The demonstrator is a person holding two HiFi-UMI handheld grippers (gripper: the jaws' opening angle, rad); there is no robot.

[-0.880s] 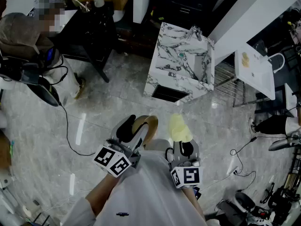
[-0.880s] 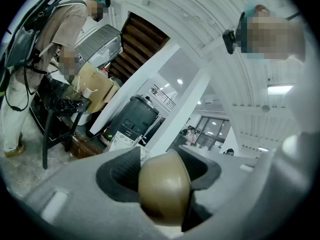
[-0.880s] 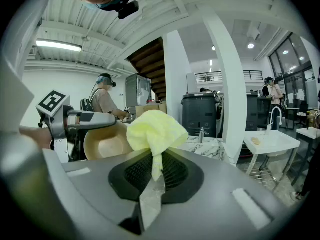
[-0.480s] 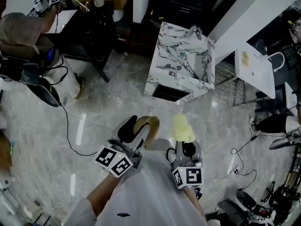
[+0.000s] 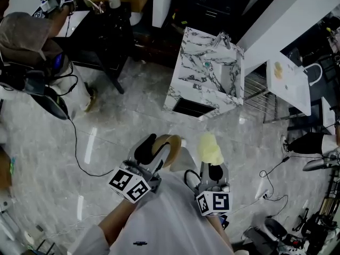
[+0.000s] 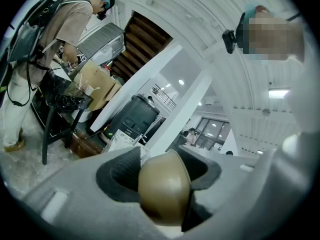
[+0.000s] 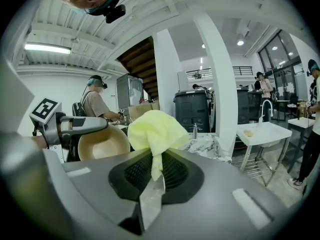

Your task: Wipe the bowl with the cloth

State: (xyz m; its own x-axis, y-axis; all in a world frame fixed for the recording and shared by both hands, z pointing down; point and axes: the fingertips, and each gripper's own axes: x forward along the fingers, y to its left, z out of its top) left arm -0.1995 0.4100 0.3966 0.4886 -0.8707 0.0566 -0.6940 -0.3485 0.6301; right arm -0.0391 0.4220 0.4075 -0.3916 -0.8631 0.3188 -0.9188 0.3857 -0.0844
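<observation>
My left gripper is shut on a tan bowl, held by its rim close to my body. From the left gripper view I see the bowl's rounded underside clamped between the jaws of that gripper. My right gripper is shut on a bunched yellow cloth, a short way right of the bowl and apart from it. The right gripper view has the cloth pinched in the right gripper, with the bowl's open inside to its left.
A marble-patterned sink block with a tap stands ahead on the grey floor. A white table is to its right. Another person works at a dark table at the far left. Cables trail across the floor.
Both grippers have drifted slightly to the right and down in the head view, each keeping its hold. The gap between bowl and cloth is about the same.
</observation>
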